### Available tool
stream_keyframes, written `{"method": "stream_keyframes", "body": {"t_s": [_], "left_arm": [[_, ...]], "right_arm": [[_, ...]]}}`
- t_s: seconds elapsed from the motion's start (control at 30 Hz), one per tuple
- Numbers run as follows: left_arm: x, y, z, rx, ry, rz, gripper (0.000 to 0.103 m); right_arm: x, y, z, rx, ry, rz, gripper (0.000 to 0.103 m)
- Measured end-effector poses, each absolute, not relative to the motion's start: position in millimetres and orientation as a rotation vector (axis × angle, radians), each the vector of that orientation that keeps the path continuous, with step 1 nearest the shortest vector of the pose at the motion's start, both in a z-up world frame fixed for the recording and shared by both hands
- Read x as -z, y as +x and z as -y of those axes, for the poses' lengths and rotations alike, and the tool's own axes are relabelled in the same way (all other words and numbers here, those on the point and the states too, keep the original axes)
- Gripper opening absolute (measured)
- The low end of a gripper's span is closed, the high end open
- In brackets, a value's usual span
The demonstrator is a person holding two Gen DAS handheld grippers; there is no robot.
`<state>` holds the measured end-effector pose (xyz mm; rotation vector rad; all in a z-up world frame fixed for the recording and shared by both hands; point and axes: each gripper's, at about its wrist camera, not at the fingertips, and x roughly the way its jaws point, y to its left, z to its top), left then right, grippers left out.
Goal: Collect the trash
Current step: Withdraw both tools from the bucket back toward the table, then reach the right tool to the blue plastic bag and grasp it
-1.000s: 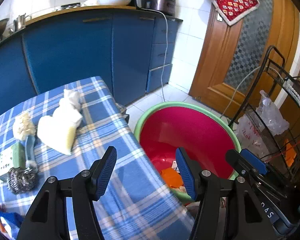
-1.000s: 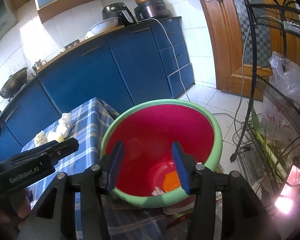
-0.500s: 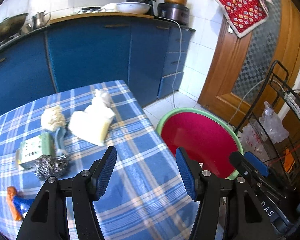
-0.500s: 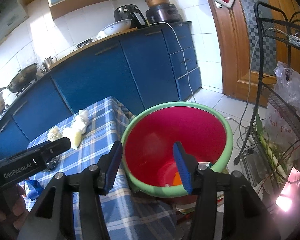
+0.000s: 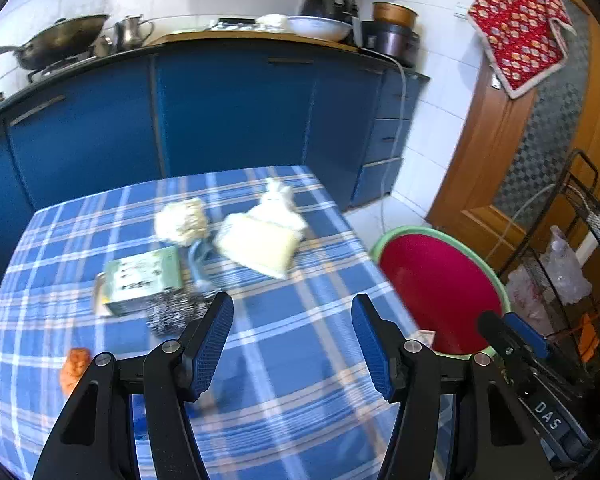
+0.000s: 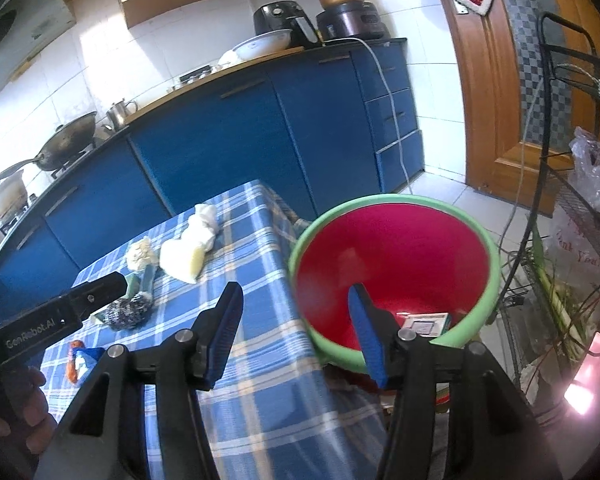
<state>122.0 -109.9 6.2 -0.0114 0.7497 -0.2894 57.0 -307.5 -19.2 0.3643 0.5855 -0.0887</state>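
Trash lies in a loose cluster on the plaid counter (image 5: 284, 344), ahead and to the left of the left claw (image 5: 292, 344), which hangs wide open over bare cloth with nothing between its pads. Nearest it is a steel scourer (image 5: 172, 312), just off the left pad; behind that sit a green box (image 5: 144, 280), a brush (image 5: 180, 224) and a yellow sponge (image 5: 260, 244), whose long side runs slantwise toward the counter's far right corner. An orange scrap (image 5: 74, 364) lies apart at the left edge. The right claw (image 6: 296, 336) is equally open and empty, straddling the counter's edge and the rim of the red bin (image 6: 480, 240), which already holds a small carton (image 6: 424, 322). By my judgement the left claw is clearly nearer the litter and should reach forward-left; the bin waits to its right.
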Motion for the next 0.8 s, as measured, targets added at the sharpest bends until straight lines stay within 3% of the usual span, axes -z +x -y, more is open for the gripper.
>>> {"method": "stream_keyframes", "body": {"t_s": [0.8], "left_arm": [[9, 103, -16, 0.016, -0.113, -0.783, 0.064]], "right_arm": [[27, 72, 224, -0.101, 0.299, -0.69, 0.061]]}}
